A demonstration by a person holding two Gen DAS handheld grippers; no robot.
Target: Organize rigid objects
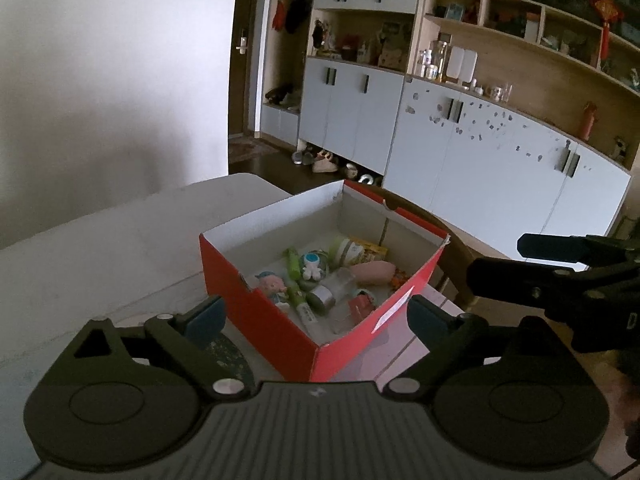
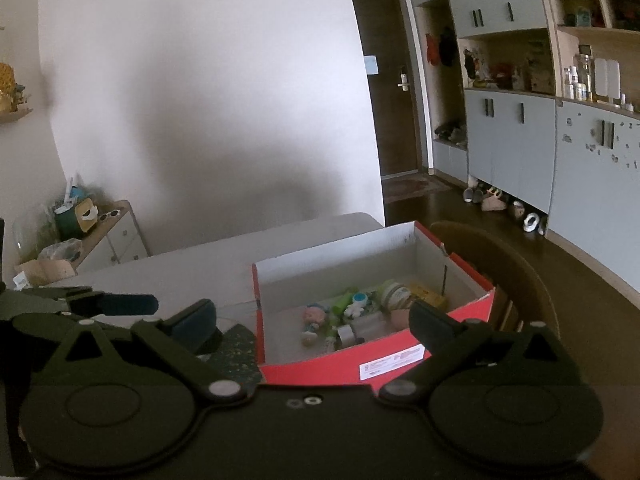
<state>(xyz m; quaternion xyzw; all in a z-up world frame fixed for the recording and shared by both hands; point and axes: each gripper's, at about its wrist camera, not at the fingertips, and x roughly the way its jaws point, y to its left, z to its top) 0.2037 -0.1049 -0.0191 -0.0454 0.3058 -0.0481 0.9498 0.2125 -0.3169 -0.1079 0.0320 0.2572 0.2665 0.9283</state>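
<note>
A red shoebox (image 1: 276, 320) with a white inside stands open on the pale table (image 1: 100, 248). Several small items lie in it: a doll figure (image 1: 272, 286), a green tube (image 1: 294, 270), an astronaut toy (image 1: 311, 265), a pink oblong piece (image 1: 374, 272), a silver-capped bottle (image 1: 328, 294) and a jar (image 1: 345, 249). My left gripper (image 1: 316, 314) is open just short of the box's near corner, with nothing in it. In the right wrist view my right gripper (image 2: 314, 316) is open and empty in front of the box's near wall (image 2: 320, 372). Each gripper shows at the edge of the other's view.
A dark speckled round mat (image 1: 230, 356) lies on the table left of the box. A wooden chair (image 2: 500, 268) stands behind the box on the right. Grey cabinets (image 1: 500, 168) with shelves line the far wall. Shoes (image 1: 320, 160) sit on the floor. A small cluttered side table (image 2: 100, 236) stands at the left.
</note>
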